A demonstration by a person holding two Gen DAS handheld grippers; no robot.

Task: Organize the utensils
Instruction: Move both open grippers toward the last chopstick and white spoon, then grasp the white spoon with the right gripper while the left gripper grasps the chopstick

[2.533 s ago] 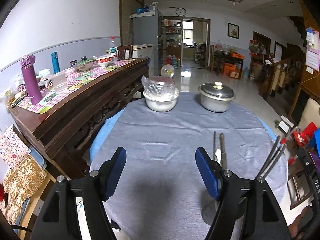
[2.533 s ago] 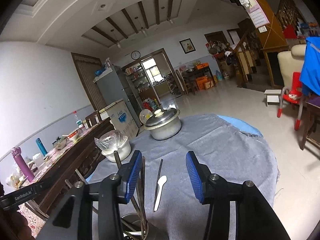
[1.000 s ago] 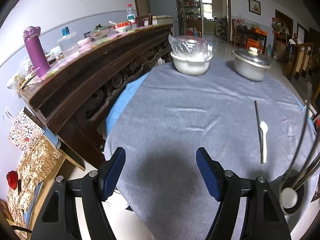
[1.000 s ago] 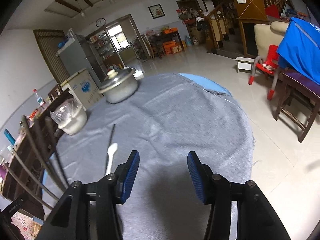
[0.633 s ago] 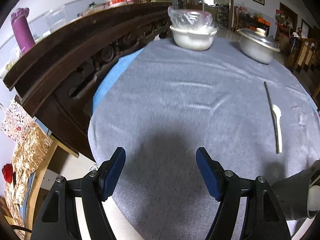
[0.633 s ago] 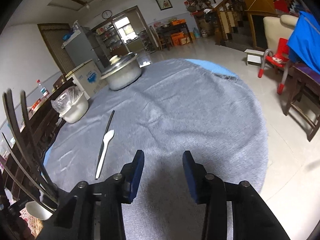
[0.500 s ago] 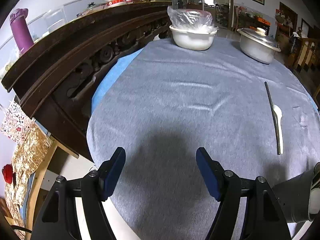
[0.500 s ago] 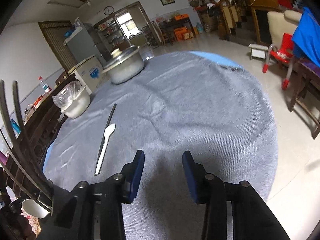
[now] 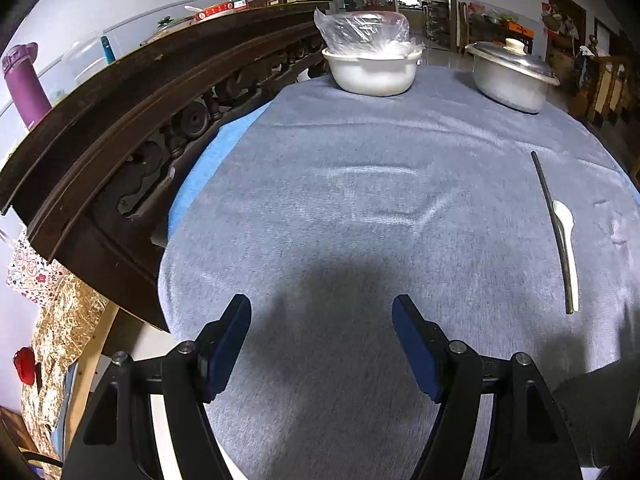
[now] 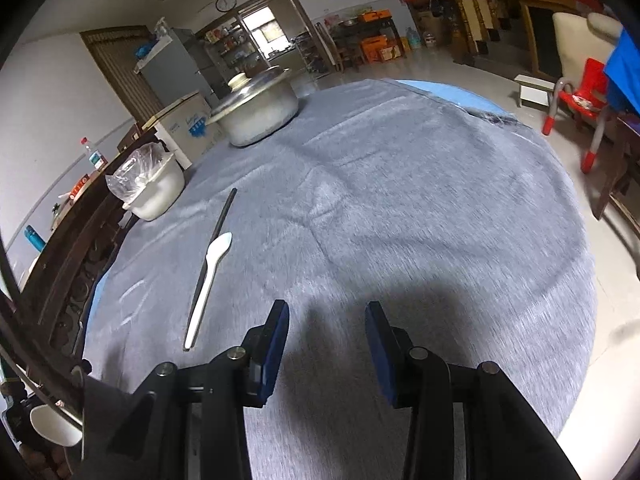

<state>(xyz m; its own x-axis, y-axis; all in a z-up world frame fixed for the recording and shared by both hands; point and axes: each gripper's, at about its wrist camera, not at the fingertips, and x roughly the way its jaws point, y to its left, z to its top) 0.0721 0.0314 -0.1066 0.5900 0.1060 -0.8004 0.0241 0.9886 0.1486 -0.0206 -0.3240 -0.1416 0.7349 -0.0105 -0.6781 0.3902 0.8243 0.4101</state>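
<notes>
Grey cloth (image 9: 360,200) covered the round table where a white plastic spoon (image 10: 210,280) lay touching a dark chopstick (image 10: 218,224). Your left gripper (image 9: 322,320) hovered spread and empty. Your right gripper (image 10: 326,320), jaws just narrowed, grasped nothing.

Left wrist view: table cloth (image 9: 360,208) fills centre. Bowl with plastic bag (image 9: 370,68) at top centre, on cloth's far part; lidded pot (image 9: 510,78) to its right, apart. Chopstick (image 9: 550,224) and spoon (image 9: 566,240) at right edge, side by side, touching, on cloth. Sideboard (image 9: 120,128) runs along left; bottle (image 9: 24,84) on it, upper left.

Right wrist view: spoon (image 10: 208,284) and chopstick (image 10: 222,216) left of centre; bowl upper left, pot above centre.
</notes>
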